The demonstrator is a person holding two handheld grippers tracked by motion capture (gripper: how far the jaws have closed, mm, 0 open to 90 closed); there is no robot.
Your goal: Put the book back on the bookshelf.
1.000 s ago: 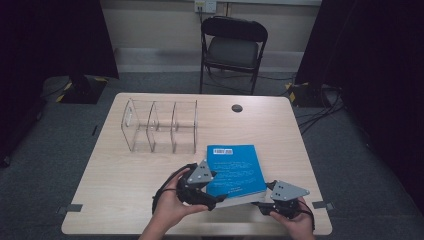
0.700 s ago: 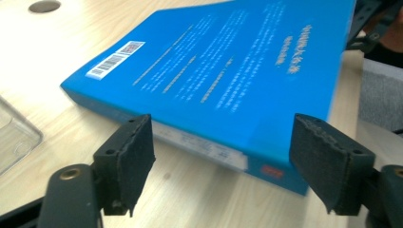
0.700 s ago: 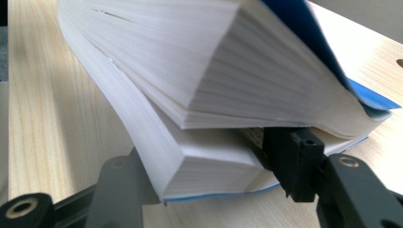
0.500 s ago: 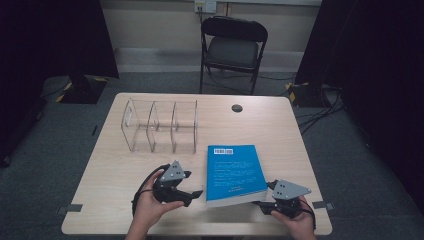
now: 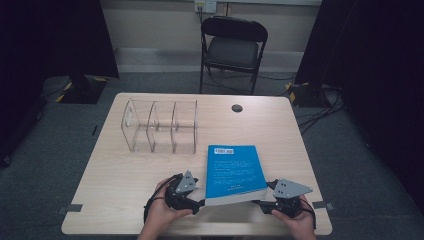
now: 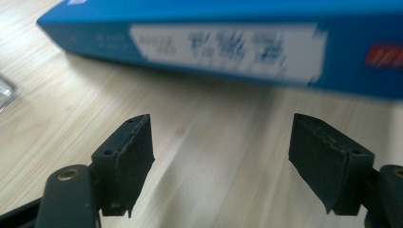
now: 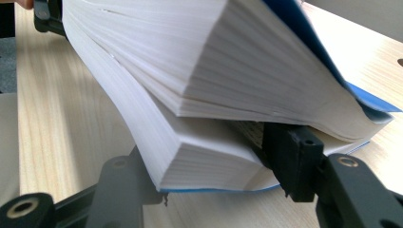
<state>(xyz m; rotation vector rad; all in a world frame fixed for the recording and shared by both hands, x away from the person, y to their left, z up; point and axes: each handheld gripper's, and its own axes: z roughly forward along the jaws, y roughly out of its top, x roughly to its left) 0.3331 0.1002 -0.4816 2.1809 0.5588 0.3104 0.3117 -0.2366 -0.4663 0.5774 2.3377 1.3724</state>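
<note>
A thick blue book (image 5: pixel 235 170) lies flat near the table's front edge, its near end slightly raised. My right gripper (image 5: pixel 262 204) is at its near right corner, shut on the lower block of pages (image 7: pixel 204 161). One jaw sits between the pages and the other under the bottom cover. The upper pages and blue cover (image 7: pixel 190 71) arch above it. My left gripper (image 5: pixel 198 202) is at the book's near left corner, open, with bare table between its fingers. In the left gripper view the blue spine (image 6: pixel 214 42) runs across just beyond the left gripper (image 6: pixel 221 156).
A clear acrylic divider rack (image 5: pixel 160 127) stands behind the book at the table's left middle. A round cable hole (image 5: pixel 237 108) is near the far edge. A black folding chair (image 5: pixel 232 47) stands beyond the wooden table (image 5: pixel 115 195).
My left gripper drew back to the left, away from the book, then came back toward its near left corner. The right gripper has stayed on the book.
</note>
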